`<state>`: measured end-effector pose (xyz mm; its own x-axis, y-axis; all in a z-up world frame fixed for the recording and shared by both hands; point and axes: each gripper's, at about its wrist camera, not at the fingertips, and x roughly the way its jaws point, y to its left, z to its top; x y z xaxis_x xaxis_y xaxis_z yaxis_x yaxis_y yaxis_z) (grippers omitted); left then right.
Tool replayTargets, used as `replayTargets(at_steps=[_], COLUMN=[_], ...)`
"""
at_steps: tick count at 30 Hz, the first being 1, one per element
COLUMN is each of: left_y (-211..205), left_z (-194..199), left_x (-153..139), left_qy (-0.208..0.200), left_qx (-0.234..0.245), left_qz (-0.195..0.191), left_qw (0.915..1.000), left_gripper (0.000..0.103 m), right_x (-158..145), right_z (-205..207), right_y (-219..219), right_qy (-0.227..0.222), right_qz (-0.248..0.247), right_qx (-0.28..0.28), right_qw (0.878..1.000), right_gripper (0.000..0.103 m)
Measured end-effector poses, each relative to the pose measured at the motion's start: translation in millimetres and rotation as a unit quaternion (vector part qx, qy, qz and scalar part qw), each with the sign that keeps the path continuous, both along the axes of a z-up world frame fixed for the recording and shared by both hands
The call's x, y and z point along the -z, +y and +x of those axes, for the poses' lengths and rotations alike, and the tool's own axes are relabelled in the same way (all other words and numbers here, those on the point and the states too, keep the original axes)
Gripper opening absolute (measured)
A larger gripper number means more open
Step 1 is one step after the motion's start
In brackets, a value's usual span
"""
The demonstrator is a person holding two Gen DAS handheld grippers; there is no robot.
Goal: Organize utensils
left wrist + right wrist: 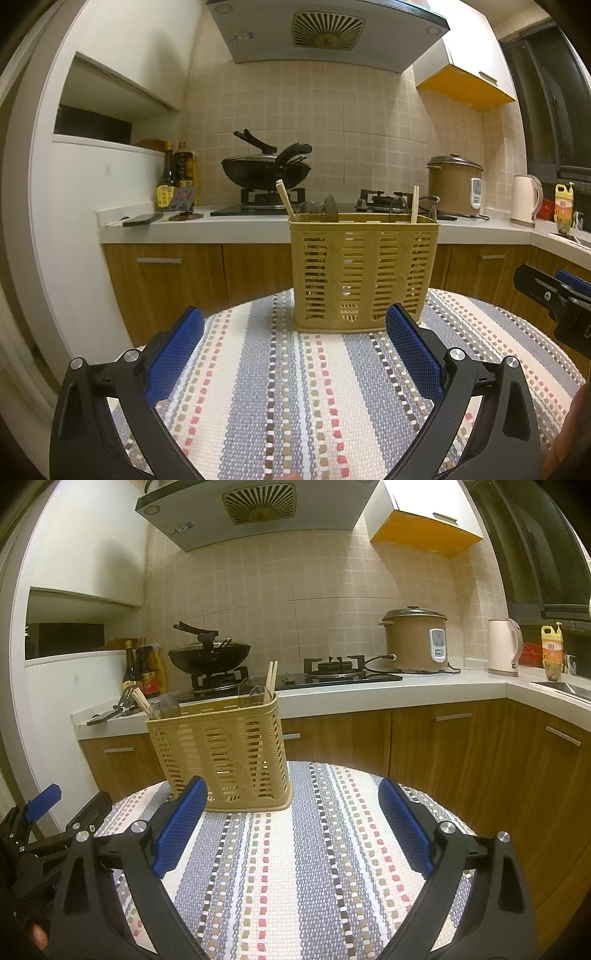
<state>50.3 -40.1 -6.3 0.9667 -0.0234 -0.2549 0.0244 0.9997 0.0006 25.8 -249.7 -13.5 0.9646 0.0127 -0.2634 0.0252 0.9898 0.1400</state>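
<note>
A tan slotted utensil basket [364, 273] [221, 749] stands upright at the far side of a round table with a striped woven cloth [295, 398] [295, 867]. Chopsticks [285, 199] [270, 681] and clear spoons [317, 212] [253, 694] stick up out of it. My left gripper [295, 317] is open just in front of the basket, nothing between its blue pads. My right gripper [291, 788] is open too, to the right of the basket and short of it, with only cloth between the fingers. Each gripper shows at the edge of the other's view.
Behind the table runs a kitchen counter [240, 225] with a wok on a gas hob [266, 171], sauce bottles [166, 181], a rice cooker [415, 638] and a kettle [504, 646]. Wooden cabinets [461, 746] close in on the right.
</note>
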Motion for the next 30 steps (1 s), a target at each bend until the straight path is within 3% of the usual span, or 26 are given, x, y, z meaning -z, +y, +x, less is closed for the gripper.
replayTargets(at_steps=[30], left_y=[1.2], left_z=[3.3], left_x=[1.2], left_qy=[0.011], left_qx=[0.007], left_qz=[-0.001], left_qw=[0.9999], left_gripper=[0.095], right_x=[-0.5], right_z=[0.4], right_y=[3.0], right_qy=[0.001], right_qz=[-0.005], right_qx=[-0.001], right_qw=[1.000], right_gripper=[0.094])
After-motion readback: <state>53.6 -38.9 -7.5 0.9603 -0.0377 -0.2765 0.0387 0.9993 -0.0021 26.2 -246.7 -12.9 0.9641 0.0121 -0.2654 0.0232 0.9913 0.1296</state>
